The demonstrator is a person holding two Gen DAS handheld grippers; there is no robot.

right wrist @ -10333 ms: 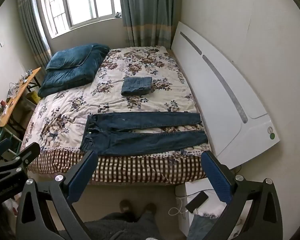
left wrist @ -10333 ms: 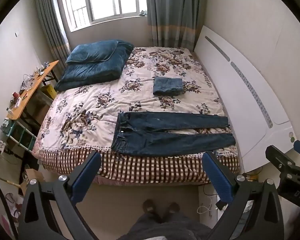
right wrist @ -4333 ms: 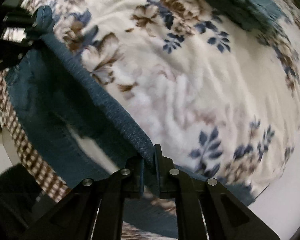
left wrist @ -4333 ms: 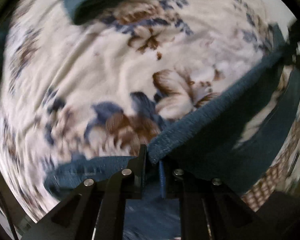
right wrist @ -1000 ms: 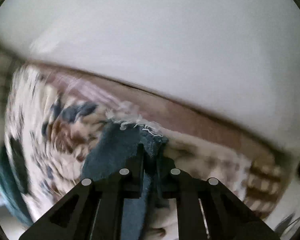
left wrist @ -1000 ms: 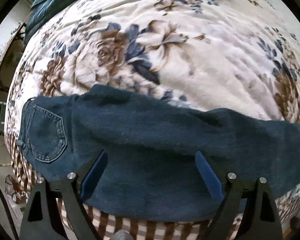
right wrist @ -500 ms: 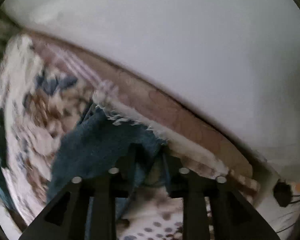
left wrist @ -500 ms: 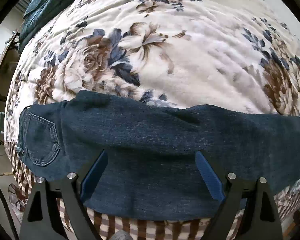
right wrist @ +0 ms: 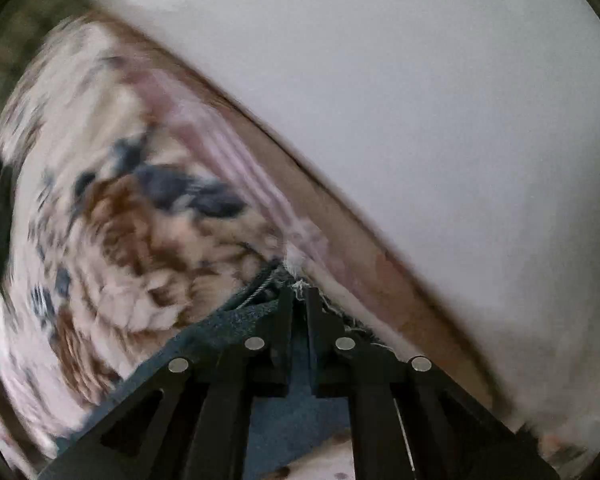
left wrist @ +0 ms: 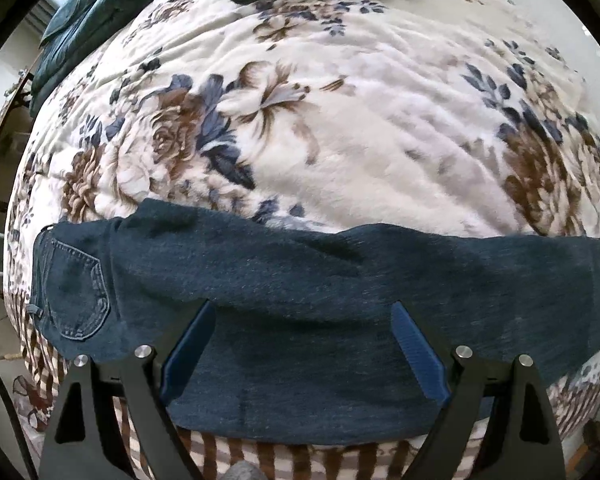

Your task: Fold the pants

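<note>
Right hand-held gripper (right wrist: 299, 300) clamped on pants (right wrist: 236, 320) hem.

Blanket (right wrist: 112, 216) motion-blurred; pants (left wrist: 300, 280) leg ends cropped

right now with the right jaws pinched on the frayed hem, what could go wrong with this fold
1. The right gripper is shut on only the frayed tip of the jeans; such a thin bite could slip out when pulled.
2. The jeans lie along the bed edge, over the checked border, so dragging the leg might slide them off.
3. The left gripper is open above the legs, pinning nothing, so the stacked legs could shift apart.
</note>
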